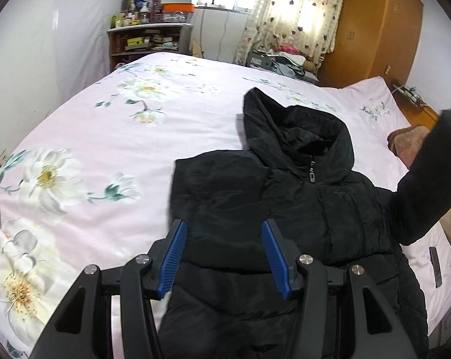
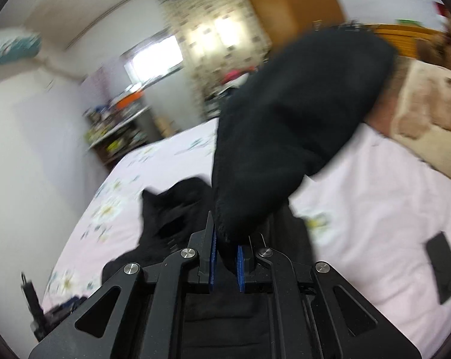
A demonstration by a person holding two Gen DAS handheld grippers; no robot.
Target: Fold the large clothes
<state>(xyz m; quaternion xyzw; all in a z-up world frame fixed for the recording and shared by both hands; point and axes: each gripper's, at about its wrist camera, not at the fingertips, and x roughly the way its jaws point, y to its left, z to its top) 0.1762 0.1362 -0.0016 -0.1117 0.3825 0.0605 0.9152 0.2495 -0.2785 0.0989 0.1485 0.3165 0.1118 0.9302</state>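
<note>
Your right fingers (image 2: 214, 257) are clamped on the black sleeve (image 2: 285, 125), the cuff end pinched between the blue pads, and the rest of it hangs up and away in front of the camera, blurred. Your left gripper (image 1: 224, 257) stands about half open over the jacket (image 1: 255, 209) with nothing between its fingers; no cloth is pinched there, and the pads look clear of it.

That jacket lies face up on the bed (image 1: 105, 155), hood (image 1: 294, 128) toward the far end, zipper closed to the collar. From the left view the raised sleeve (image 1: 429, 179) rises off the jacket's right side.

The step in hand looks like folding this sleeve across the chest. To do it well:
- Carry the cuff over the zipper line, low and flat, so the sleeve lands straight rather than twisted.
- Keep the pinch until the cuff rests on the body; padded cloth springs back if dropped from height.
- Bring the left gripper down on the shoulder or chest to pin the body, or the whole jacket may drag toward you.
- Mind the dark phone-like slab (image 2: 442, 269) on the sheet to the right.

As for containers: the far shelf (image 1: 147, 39) holds bottles and boxes, too small to name, with an orange-lidded box (image 1: 177, 12) on top. Beside it stands the wooden wardrobe (image 1: 375, 30), shut.
</note>
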